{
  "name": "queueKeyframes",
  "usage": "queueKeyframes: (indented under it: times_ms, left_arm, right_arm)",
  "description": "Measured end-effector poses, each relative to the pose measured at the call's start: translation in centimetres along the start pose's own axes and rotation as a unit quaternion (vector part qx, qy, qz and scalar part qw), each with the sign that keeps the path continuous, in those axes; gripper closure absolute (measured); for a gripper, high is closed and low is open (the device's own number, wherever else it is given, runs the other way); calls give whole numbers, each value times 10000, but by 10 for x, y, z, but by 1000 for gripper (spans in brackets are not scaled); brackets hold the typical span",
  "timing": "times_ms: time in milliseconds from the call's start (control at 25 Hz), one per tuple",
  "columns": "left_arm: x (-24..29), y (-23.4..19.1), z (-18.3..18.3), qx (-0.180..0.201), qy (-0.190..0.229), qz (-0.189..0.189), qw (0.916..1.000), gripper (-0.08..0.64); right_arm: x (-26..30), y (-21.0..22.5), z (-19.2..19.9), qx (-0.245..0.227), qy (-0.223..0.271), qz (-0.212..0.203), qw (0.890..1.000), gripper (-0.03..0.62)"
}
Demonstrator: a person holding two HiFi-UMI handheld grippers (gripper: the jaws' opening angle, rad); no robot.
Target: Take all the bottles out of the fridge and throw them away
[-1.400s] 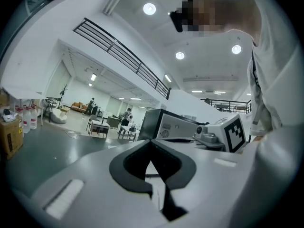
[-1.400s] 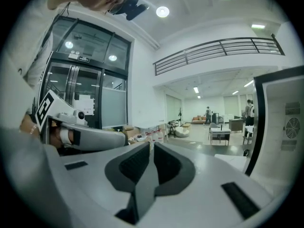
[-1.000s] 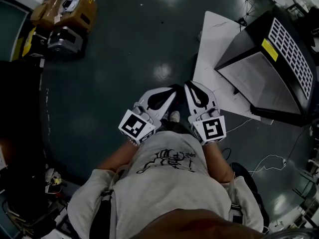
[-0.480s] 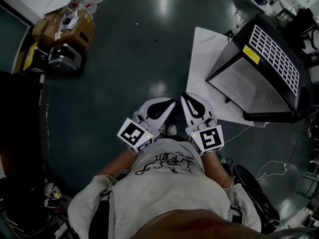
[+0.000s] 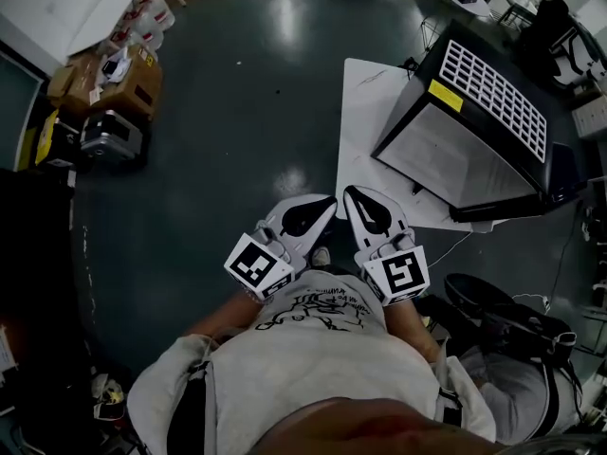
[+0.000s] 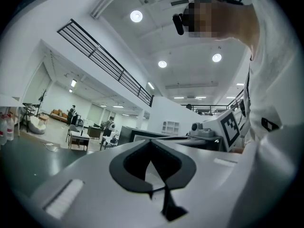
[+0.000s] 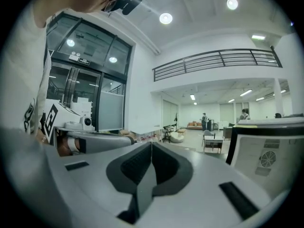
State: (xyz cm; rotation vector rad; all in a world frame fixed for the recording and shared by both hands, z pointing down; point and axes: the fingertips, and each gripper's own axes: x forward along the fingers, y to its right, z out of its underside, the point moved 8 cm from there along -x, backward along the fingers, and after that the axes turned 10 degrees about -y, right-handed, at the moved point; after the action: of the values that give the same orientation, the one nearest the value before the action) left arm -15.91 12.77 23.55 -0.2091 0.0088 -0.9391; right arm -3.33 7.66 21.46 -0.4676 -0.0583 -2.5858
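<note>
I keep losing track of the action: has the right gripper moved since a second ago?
Yes. The right gripper now sits closer to the near corner of the black fridge than before.

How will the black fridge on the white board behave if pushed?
The black fridge looks bulky and boxy, so it is probably heavy and stiff; a nudge likely won't shift it. It sits on a flat white board over a glossy floor, so a hard shove might slide both together. It looks broad, so tipping seems unlikely.
</note>
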Motion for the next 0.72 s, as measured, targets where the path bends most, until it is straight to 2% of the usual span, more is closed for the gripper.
queueKeyframes:
  times_ms: [200, 560, 720]
  left_arm:
    - [2, 11, -9, 81, 81, 130, 9998, 551]
    - [5, 12, -15, 177, 83, 132, 9997, 551]
    - [7, 13, -15, 95, -15, 135, 9999, 551]
  right_arm:
    - [-14, -1, -6, -48, -30, 138, 9999, 583]
    - [-19, 0, -14, -79, 99, 126, 9998, 583]
    - [-19, 4, -14, -33, 59, 170, 9998, 583]
